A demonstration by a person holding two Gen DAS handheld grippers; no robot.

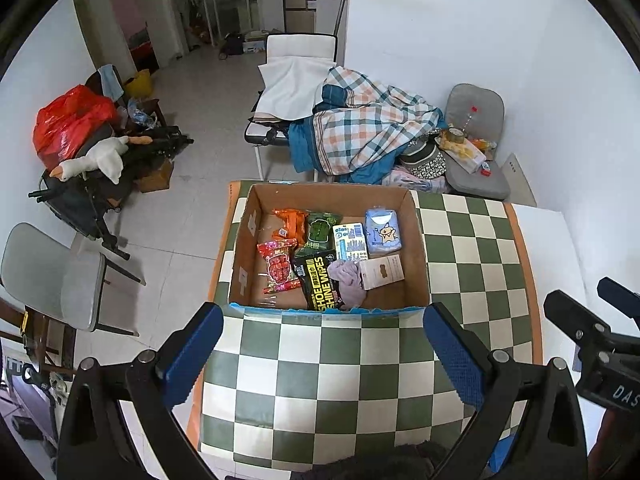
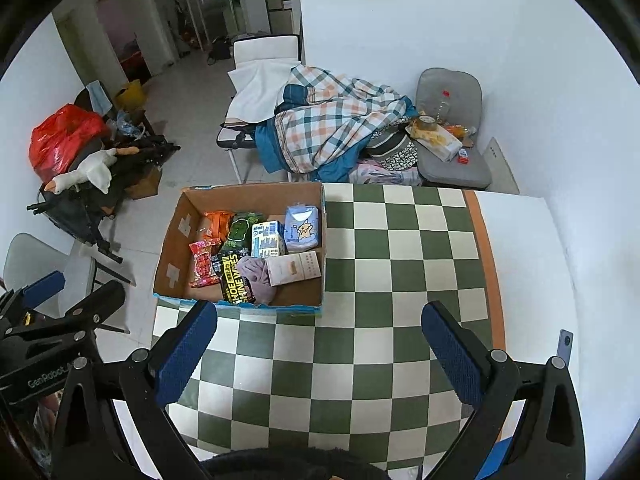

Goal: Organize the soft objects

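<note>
A cardboard box (image 1: pixel 420 248) (image 2: pixel 172 248) stands on the green-and-white checkered table (image 1: pixel 340 368) (image 2: pixel 380 280). It holds several soft packs: a black shoe-shine wipes pack (image 1: pixel 318 280) (image 2: pixel 236 280), a red pack (image 1: pixel 278 266) (image 2: pixel 204 264), an orange pack (image 1: pixel 288 222), a green pack (image 1: pixel 320 232), a blue tissue pack (image 1: pixel 382 232) (image 2: pixel 302 228) and a mauve cloth (image 1: pixel 348 280) (image 2: pixel 258 276). My left gripper (image 1: pixel 324 340) is open just in front of the box. My right gripper (image 2: pixel 320 340) is open over the bare table, to the right of the box's near corner.
Behind the table a chair carries a plaid quilt (image 1: pixel 368 128) (image 2: pixel 332 124), and a grey chair (image 1: pixel 476 160) holds clutter. On the left floor are a red bag (image 1: pixel 68 120), a plush goose (image 1: pixel 96 160) and a grey chair (image 1: pixel 52 276). A white wall stands on the right.
</note>
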